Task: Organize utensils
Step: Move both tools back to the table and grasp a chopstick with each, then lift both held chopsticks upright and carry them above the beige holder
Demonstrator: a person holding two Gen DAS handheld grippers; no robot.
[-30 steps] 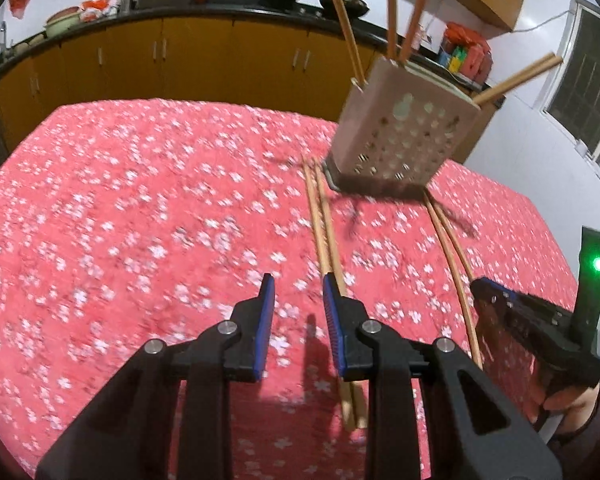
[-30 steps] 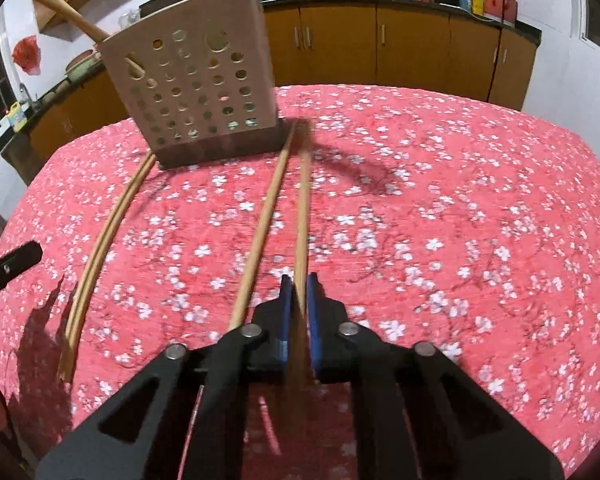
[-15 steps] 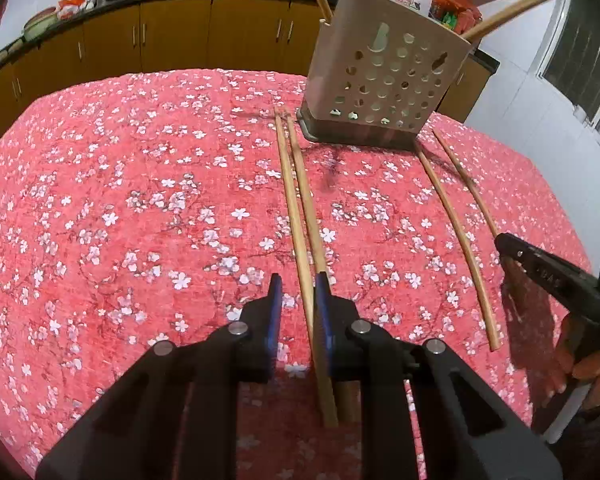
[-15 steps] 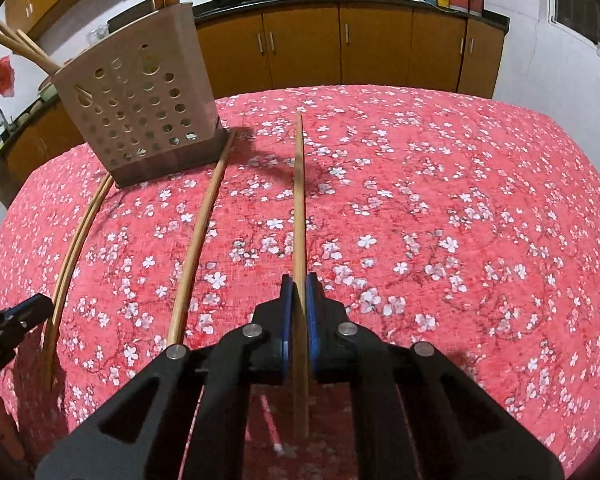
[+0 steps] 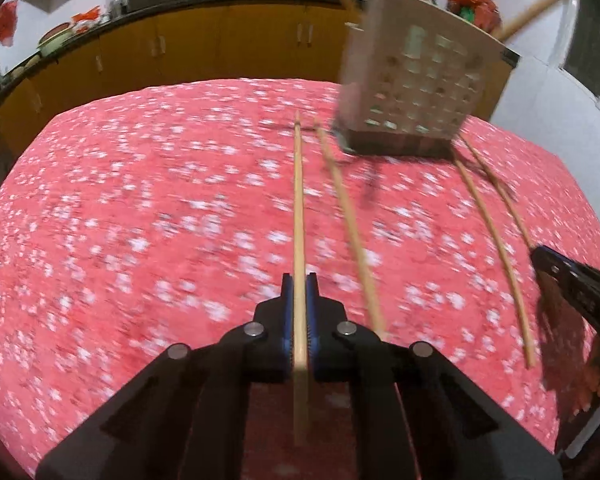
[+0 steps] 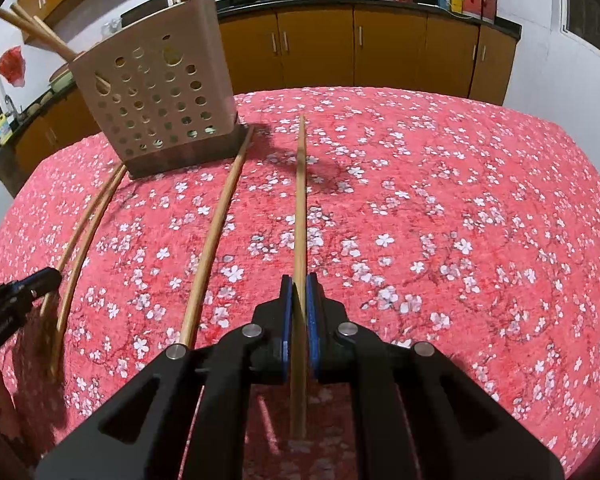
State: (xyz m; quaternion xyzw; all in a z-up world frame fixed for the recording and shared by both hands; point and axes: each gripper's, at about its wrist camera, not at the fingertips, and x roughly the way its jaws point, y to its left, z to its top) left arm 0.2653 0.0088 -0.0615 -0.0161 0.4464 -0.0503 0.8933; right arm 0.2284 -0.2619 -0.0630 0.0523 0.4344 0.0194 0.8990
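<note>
Two long pale wooden chopsticks, one clamped in each gripper: left gripper (image 5: 299, 286) has just closed on its chopstick (image 5: 298, 208), right gripper (image 6: 299, 286) pinches the other chopstick (image 6: 300, 208); the left view's pretty blurry, holder (image 5: 416, 92) smeared.

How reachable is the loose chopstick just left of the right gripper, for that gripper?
Probably not yet: the right gripper has its jaws shut on a second chopstick. The loose chopstick itself lies bare on the tablecloth, with nothing over it.
</note>
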